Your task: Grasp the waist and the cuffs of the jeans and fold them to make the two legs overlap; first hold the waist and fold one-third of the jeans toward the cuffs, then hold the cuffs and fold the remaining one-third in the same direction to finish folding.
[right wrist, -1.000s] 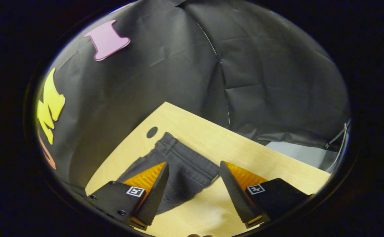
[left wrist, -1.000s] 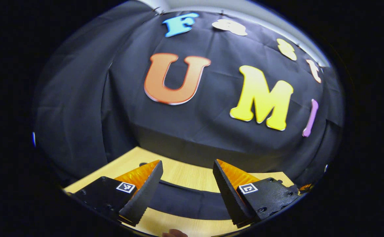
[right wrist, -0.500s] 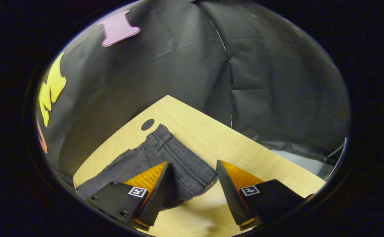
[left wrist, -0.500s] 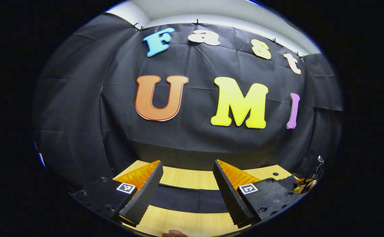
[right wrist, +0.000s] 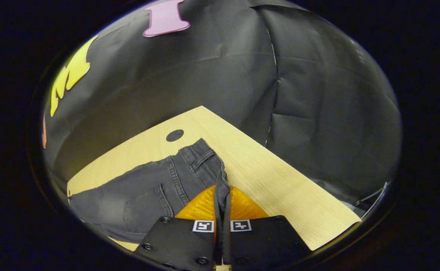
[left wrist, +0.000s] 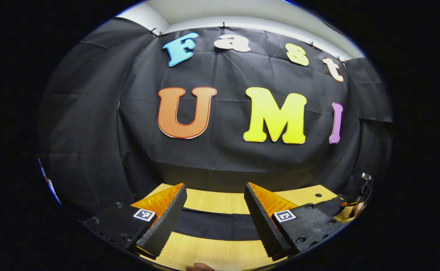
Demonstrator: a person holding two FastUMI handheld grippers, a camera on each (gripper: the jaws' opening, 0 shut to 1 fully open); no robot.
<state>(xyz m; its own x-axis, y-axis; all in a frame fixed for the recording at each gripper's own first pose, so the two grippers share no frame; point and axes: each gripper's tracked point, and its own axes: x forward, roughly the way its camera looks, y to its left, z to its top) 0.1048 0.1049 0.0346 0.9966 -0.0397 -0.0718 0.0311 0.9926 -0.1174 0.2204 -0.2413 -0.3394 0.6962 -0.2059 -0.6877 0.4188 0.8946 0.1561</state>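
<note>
Nearest the lens in the right gripper view, the right gripper (right wrist: pixel 222 195) was seen closed flat, both fingers pinched on the waistband edge of the jeans (right wrist: pixel 156 188). Beyond the fingertips the dark grey denim was spread over the wooden table (right wrist: pixel 280 180), waist end near a round hole (right wrist: pixel 174 135) in the tabletop. Past the table edge, black cloth was hung.

Low in the left gripper view, the left gripper (left wrist: pixel 214 195) was held wide open, nothing gripped; a strip of the jeans (left wrist: pixel 214 226) was laid across the table (left wrist: pixel 216 201) between its fingers.
</note>
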